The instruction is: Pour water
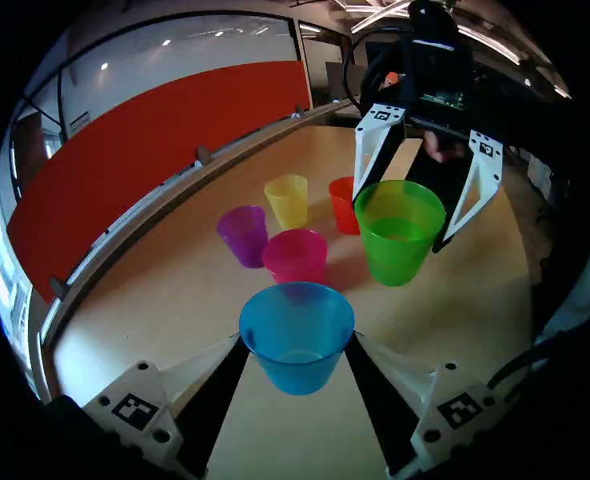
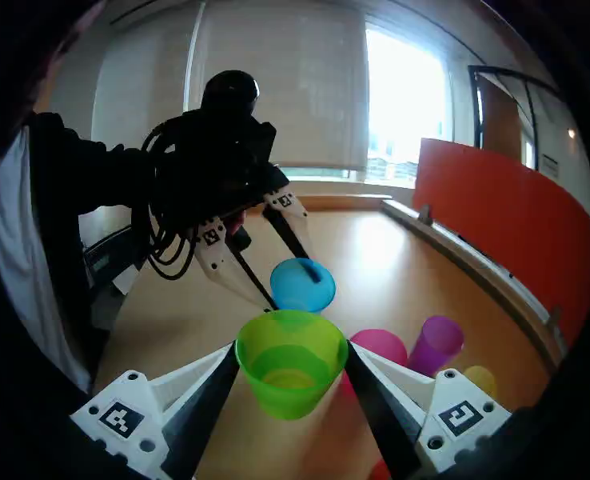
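Blue cup (image 1: 297, 340) sat nearest, clenched between both fingers of your left gripper (image 1: 297, 346), its mouth open toward the lens. Facing it, your right gripper (image 2: 291, 352) grasped a green cup (image 2: 289, 376) from both sides, with water partway up its inside. On the pale wooden table (image 1: 175, 296) between the two stood a pink cup (image 1: 295, 254), a purple cup (image 1: 244, 234), a yellow cup (image 1: 287, 200) and a red cup (image 1: 341, 206), grouped close together.
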Demonstrator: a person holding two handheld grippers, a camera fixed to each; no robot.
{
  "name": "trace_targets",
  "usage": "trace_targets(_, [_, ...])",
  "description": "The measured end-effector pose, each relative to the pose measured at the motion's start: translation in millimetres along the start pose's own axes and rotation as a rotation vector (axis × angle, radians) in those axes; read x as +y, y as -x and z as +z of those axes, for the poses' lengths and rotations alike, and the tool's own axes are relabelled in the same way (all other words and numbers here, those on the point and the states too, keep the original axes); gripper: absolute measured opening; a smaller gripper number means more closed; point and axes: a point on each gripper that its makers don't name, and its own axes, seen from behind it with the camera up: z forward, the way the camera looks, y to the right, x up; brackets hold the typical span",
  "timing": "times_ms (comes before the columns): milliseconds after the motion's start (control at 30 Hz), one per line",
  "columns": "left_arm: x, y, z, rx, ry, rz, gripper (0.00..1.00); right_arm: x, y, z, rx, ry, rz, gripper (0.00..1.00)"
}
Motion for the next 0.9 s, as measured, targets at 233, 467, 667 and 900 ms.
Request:
trace_targets(233, [7.7, 6.8, 10.1, -0.026, 0.031, 0.016, 0.84, 1.1, 11.6, 4.3, -0.031, -0.002, 0.006, 0.93])
trace_targets(467, [10.2, 11.7, 17.4, -0.043, 0.044, 0.028, 0.85, 2.1, 22.4, 7.2, -0.058, -0.007, 0.006, 0.93])
trace_targets(667, [8.4, 15.8, 22.6, -0.052, 0.045, 0.027, 0.84, 3.4, 31.1, 11.4, -0.075, -0.006, 0.008, 0.93])
trace_targets(900, [10.8, 16.5, 30.0, -0.047, 0.057, 0.02, 0.84, 4.1, 37.6, 17.3, -0.083, -0.008, 0.01, 0.93])
